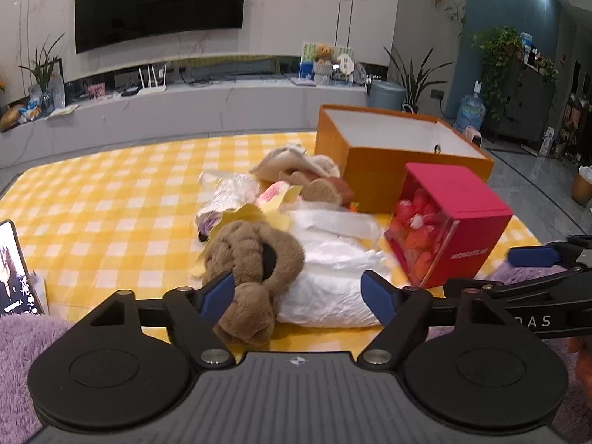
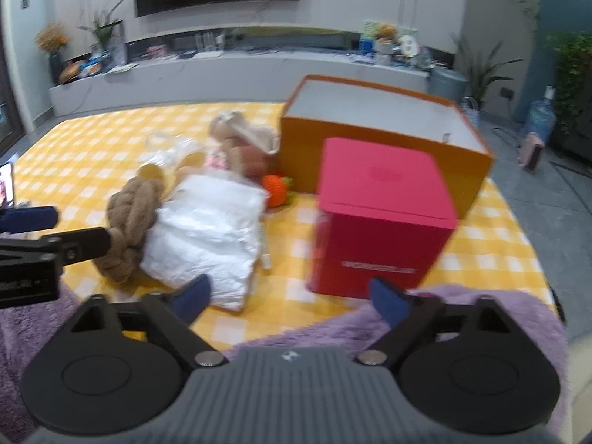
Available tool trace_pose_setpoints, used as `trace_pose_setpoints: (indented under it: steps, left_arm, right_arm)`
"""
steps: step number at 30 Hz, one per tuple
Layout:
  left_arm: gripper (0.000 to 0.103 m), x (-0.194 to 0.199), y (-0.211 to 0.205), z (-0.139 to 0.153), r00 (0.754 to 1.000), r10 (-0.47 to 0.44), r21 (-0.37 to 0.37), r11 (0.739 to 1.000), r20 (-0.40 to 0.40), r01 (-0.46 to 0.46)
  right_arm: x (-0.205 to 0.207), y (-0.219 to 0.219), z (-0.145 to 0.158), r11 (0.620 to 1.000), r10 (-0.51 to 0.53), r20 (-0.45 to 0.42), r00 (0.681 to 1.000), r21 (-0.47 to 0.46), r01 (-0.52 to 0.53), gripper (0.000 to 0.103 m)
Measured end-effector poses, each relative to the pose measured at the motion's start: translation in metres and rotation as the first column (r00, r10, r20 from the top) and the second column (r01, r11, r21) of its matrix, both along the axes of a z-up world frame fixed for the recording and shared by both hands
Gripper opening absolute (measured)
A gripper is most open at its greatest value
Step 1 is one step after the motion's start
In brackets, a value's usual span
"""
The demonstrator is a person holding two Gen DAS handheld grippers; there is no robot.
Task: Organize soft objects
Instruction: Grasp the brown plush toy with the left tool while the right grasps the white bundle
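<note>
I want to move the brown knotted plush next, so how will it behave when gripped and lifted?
The brown knotted plush looks thick and fuzzy, so it will probably squash between the fingers of the left hand-held gripper rather than slip. Its braided loops seem loosely tied, so the free end may droop. It leans on the white plastic bag, which might drag along.

A large black wall-mounted television [image 1: 160, 3] hangs on pale marble-veined wall panels [image 1: 292, 7] above a long grey stone console [image 1: 185, 107], with leafy green potted plants [image 1: 418, 77] beside glossy grey floor tiles [image 1: 536, 170].
</note>
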State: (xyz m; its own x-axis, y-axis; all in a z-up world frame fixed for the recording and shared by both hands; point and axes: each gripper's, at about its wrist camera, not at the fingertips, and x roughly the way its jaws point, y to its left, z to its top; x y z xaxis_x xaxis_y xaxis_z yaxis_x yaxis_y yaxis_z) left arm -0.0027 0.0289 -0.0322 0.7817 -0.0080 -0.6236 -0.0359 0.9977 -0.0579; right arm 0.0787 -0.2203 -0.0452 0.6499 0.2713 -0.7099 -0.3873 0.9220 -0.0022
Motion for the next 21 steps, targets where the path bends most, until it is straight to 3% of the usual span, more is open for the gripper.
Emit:
trace_pose_setpoints:
  steps: [4,8,11,19,21]
  left_arm:
    - [0.081,0.012,0.016,-0.001,0.999,0.001,-0.026,1.0,-0.044,-0.002]
    - [0.084,0.036,0.025,-0.008,0.995,-0.028,0.034,0.999,-0.095,0.031]
    - [0.091,0.053,0.027,-0.016,0.989,-0.048,0.068,0.996,-0.14,0.058]
    - [0.091,0.088,0.038,-0.045,0.962,-0.031,0.066,0.997,-0.27,0.05]
    - [0.079,0.09,0.042,-0.05,0.957,-0.011,0.05,0.998,-0.29,0.027]
  right_arm:
    - [0.007,0.017,-0.006,0.995,0.092,-0.043,0.995,0.035,-0.091,0.058]
    - [0.017,0.039,-0.01,0.987,0.164,-0.021,0.986,0.002,-0.164,0.056]
    - [0.028,0.054,-0.017,0.977,0.21,-0.027,0.977,-0.019,-0.21,0.059]
    - [0.04,0.078,-0.034,0.932,0.351,-0.015,0.936,-0.094,-0.351,0.071]
    - [0.043,0.083,-0.037,0.923,0.372,-0.008,0.928,-0.101,-0.371,0.078]
